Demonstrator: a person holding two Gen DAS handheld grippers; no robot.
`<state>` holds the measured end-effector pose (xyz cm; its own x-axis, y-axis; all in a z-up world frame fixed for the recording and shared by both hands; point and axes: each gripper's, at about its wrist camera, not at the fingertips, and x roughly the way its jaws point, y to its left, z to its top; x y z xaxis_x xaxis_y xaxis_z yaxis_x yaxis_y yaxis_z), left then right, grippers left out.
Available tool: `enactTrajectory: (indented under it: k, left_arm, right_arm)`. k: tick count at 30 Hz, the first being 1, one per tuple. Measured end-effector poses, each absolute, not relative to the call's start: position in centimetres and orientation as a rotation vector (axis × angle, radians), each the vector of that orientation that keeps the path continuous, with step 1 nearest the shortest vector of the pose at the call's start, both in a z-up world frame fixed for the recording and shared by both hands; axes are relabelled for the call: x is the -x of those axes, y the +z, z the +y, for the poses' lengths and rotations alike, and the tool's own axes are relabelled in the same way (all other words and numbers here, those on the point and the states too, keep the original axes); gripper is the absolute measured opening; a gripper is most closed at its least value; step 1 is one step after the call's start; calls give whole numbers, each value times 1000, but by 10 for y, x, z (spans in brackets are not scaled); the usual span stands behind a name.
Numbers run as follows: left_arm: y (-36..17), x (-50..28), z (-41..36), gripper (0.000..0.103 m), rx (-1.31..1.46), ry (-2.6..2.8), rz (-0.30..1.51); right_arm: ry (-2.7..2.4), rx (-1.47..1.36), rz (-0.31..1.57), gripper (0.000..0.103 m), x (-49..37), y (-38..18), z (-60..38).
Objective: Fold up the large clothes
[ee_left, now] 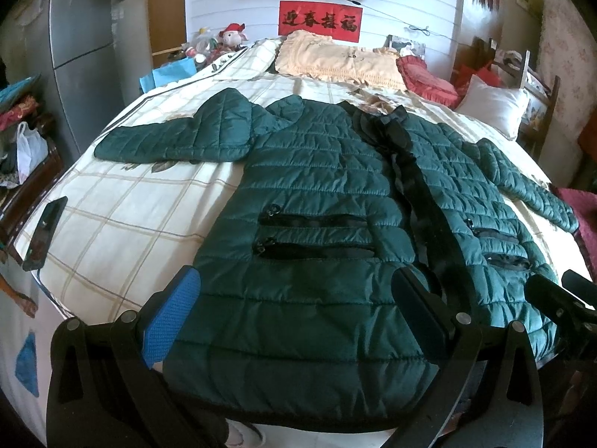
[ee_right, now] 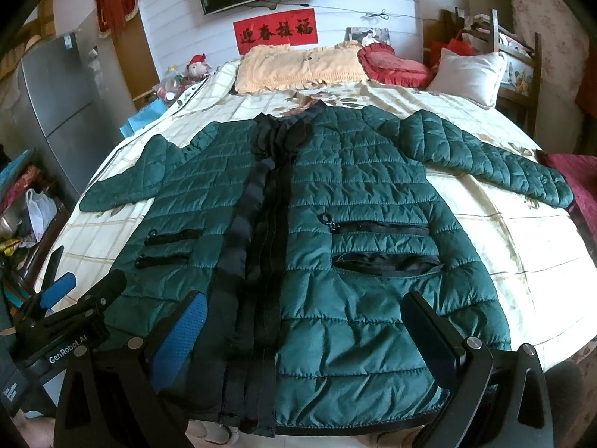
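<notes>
We've got one green quilted jacket (ee_right: 335,224) spread flat, front up, on the bed (ee_right: 503,246), both sleeves out sideways (four zip pockets, two per side). Our two tools, left tool (ee_left: 298,317) and right tool (ee_right: 309,332), hover over its hem, each wide open, holding nothing.

Both wrist views face the jacket (ee_left: 298,194) from its hem

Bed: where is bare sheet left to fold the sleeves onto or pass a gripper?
Bare checked sheet lies below the left sleeve, and below the right sleeve. The headboard end is crowded with pillows; the jacket fills the middle.
</notes>
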<state>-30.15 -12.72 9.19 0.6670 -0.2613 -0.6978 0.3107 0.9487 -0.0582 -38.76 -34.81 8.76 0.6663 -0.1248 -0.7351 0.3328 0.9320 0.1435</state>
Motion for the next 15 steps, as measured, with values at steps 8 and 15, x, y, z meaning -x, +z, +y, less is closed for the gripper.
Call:
enactTrajectory:
  k: [8,15]
  left_arm:
    - [90,301,-129,103,-69,-321,778]
    - [90,302,-130,103,-71,-321,776]
  right_arm:
    - [-265,-277,799,103,387,87,-349]
    - [-270,-270,806,103,382,86,-356]
